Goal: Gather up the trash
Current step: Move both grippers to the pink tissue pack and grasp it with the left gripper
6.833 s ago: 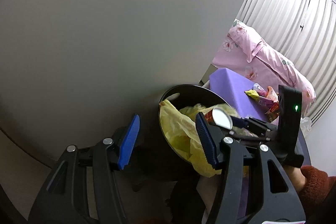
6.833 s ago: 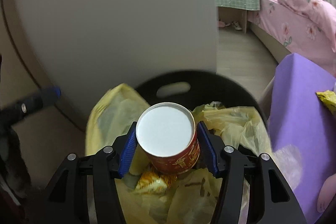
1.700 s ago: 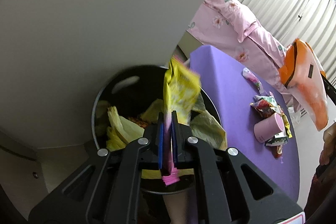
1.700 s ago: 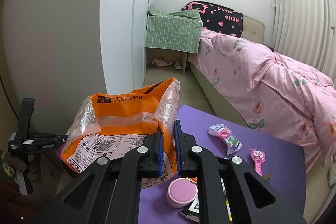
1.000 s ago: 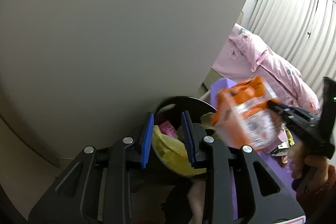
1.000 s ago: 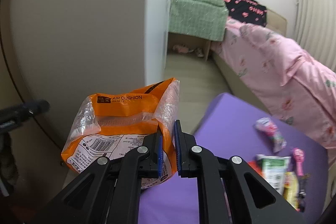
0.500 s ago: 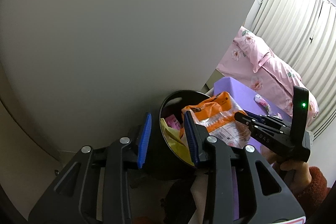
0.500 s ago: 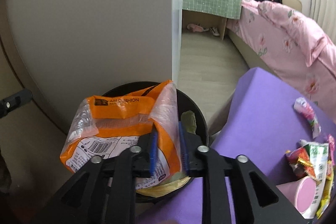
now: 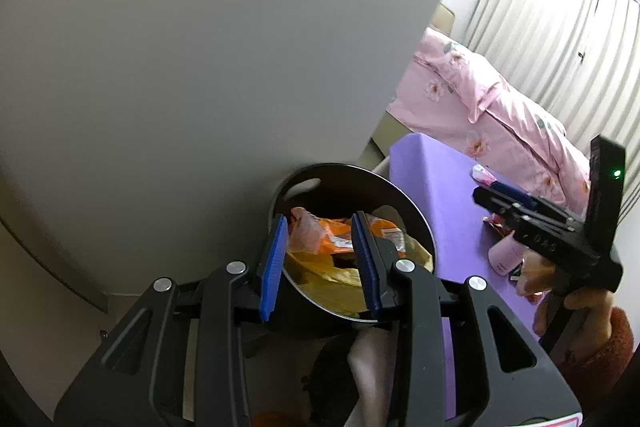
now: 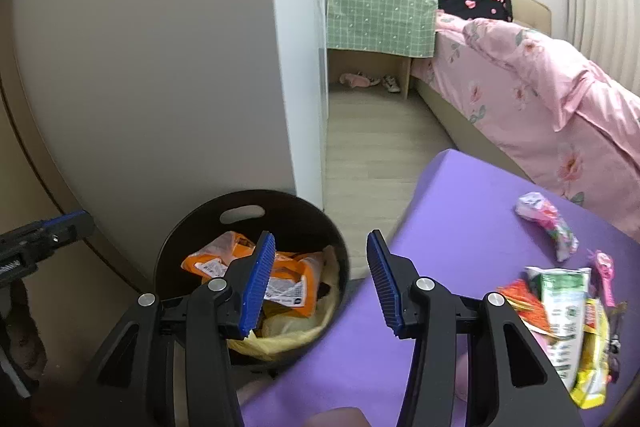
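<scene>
A black round bin [image 10: 192,227] with a yellow liner stands on the floor beside the purple table [image 10: 460,227]. The orange snack bag [image 10: 288,279] lies inside it; it also shows in the left wrist view [image 9: 332,233], inside the bin [image 9: 412,211]. My right gripper [image 10: 320,283] is open and empty above the gap between bin and table edge. My left gripper [image 9: 320,263] is open and empty above the bin's near rim. More wrappers [image 10: 564,303] and a pink-white packet [image 10: 548,223] lie on the table.
A grey wall panel [image 10: 160,67] rises right behind the bin. A bed with a pink quilt [image 10: 540,95] stands beyond the table. A pink cup [image 9: 506,255] sits on the table near my right gripper's body [image 9: 552,235] in the left wrist view.
My right gripper has opened and let go of the orange snack bag, which now lies in the bin. The right gripper has drawn back towards the table.
</scene>
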{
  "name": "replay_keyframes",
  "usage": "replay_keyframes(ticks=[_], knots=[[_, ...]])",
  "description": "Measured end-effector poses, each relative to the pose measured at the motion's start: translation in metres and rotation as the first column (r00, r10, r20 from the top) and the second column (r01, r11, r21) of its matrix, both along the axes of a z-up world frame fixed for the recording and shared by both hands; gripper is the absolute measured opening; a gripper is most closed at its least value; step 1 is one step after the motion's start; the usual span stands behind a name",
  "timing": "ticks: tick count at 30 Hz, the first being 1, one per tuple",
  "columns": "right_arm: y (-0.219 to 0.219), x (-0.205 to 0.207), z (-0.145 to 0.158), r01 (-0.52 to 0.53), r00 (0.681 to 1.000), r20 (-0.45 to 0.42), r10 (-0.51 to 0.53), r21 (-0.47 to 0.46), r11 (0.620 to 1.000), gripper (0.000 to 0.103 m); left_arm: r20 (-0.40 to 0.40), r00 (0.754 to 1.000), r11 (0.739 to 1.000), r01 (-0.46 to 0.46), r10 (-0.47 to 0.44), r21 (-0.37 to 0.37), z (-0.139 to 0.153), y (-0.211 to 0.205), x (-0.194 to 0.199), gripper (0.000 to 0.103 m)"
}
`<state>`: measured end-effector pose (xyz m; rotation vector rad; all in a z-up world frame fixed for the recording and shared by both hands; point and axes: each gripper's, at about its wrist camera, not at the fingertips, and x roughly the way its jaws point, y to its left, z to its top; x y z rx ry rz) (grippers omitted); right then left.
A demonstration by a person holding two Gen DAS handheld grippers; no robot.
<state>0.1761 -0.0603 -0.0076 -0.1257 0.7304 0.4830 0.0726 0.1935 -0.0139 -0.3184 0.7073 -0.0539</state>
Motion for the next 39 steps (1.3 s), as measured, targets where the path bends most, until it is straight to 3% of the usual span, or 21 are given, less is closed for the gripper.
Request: replay_keyframes(ticks=[7,13,16,22,27,30,32,35,39], knots=[[-0.043,-0.018,0.014,0.058,0.998,0.037,-0.059,0.004,0.998,0.045,0.005,0.997,0.997,0.073,-0.073,0.035,0.009,-0.033,0.002,0.033],[-0.088,-0.035,0.025,0.185,0.980,0.076,-0.184,-0.008,0.983,0.045,0.009,0.978,0.977,0.208,-0.208,0.043,0.011,-0.078,0.014,0.037],[-0.112,-0.044,0.023,0.262,0.963,0.072,-0.261,0.000,0.965,0.045,0.013,0.949,0.949,0.316,-0.316,0.015,0.007,-0.107,0.028,0.037],[-0.178,-0.062,0.000,0.427,0.903,0.066,-0.424,-0.025,0.904,0.045,0.006,0.844,0.843,0.536,-0.536,-0.043,-0.002,-0.182,0.100,0.038],[-0.233,-0.066,-0.022,0.564,0.825,0.049,-0.562,-0.050,0.824,0.045,-0.021,0.772,0.773,0.635,-0.635,-0.023,-0.008,-0.250,0.176,0.039],[-0.256,-0.059,-0.028,0.630,0.776,0.028,-0.630,-0.026,0.776,0.045,-0.097,0.726,0.731,0.682,-0.681,-0.024,-0.018,-0.294,0.225,0.044],[-0.270,-0.052,-0.030,0.663,0.748,0.023,-0.663,-0.008,0.748,0.045,-0.157,0.721,0.734,0.678,-0.675,-0.041,-0.027,-0.314,0.254,0.044],[-0.283,-0.032,-0.029,0.669,0.743,0.040,-0.668,-0.014,0.743,0.045,-0.248,0.714,0.749,0.657,-0.655,-0.088,-0.043,-0.336,0.288,0.044],[-0.299,-0.005,-0.031,0.697,0.717,0.060,-0.695,-0.054,0.715,0.045,-0.351,0.712,0.775,0.628,-0.608,-0.069,-0.064,-0.355,0.314,0.044]])
